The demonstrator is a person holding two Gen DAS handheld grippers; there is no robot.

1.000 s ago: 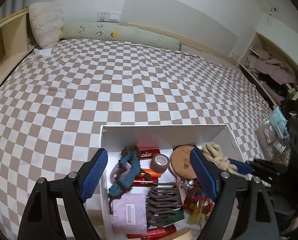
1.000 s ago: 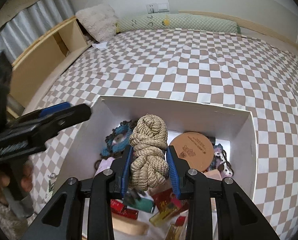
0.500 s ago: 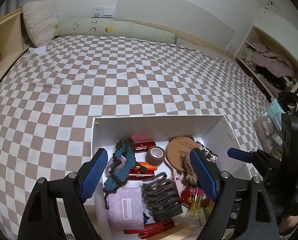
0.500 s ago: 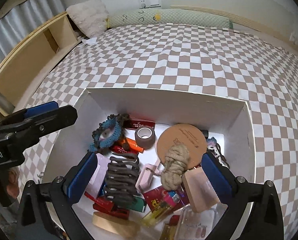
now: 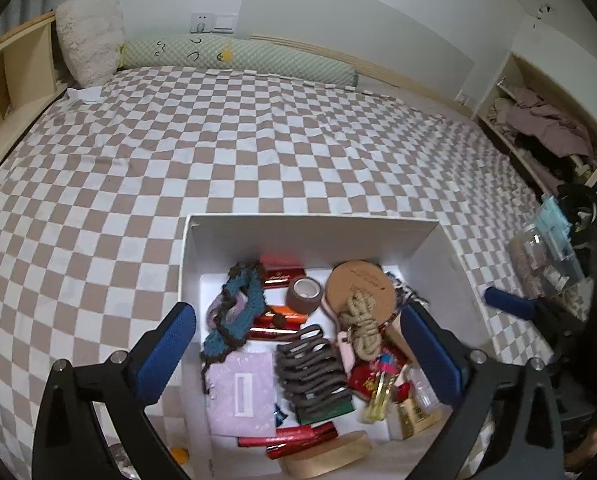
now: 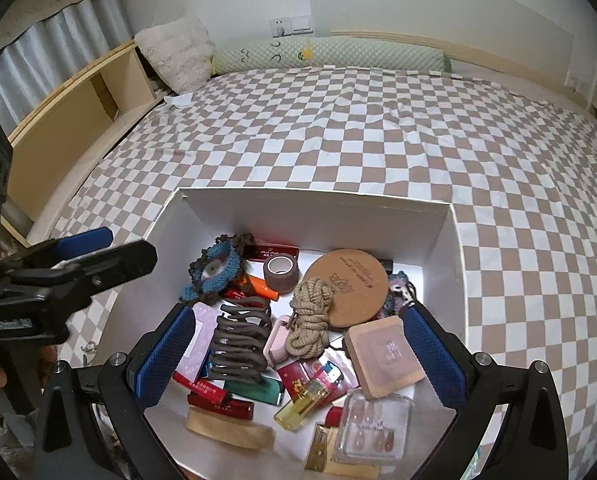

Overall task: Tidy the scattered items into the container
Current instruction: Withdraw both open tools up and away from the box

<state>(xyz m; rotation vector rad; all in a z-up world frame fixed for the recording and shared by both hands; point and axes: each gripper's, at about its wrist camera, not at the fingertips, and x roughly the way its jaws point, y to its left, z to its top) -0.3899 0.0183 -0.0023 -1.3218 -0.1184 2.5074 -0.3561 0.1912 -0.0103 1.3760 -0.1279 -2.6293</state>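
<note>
A white box point(image 5: 314, 218) point(image 6: 314, 194) sits on the checkered bed, full of small items. A tan rope bundle point(image 5: 362, 326) point(image 6: 312, 316) lies loose inside it, against a round cork disc point(image 6: 350, 280). Around it are a brown tape roll point(image 6: 281, 271), a blue crochet scrunchie point(image 6: 214, 268), a grey hair claw point(image 6: 242, 344) and a yellow lighter point(image 6: 310, 396). My right gripper point(image 6: 298, 316) hangs open above the box, holding nothing. My left gripper point(image 5: 294, 316) hovers over the box's left side, its jaws opening and empty.
The checkered bedspread point(image 5: 258, 152) stretches beyond the box. A fluffy pillow point(image 5: 90, 40) and a green bolster point(image 5: 238, 60) lie at the headboard. A wooden shelf point(image 6: 78, 120) runs along the left; an open shelf with clothes point(image 5: 546, 124) and clear plastic containers point(image 5: 546, 256) stand right.
The right gripper opened and let the rope bundle drop into the box, where it now lies still. The left jaws have spread wider. Both grippers drew back slightly.
</note>
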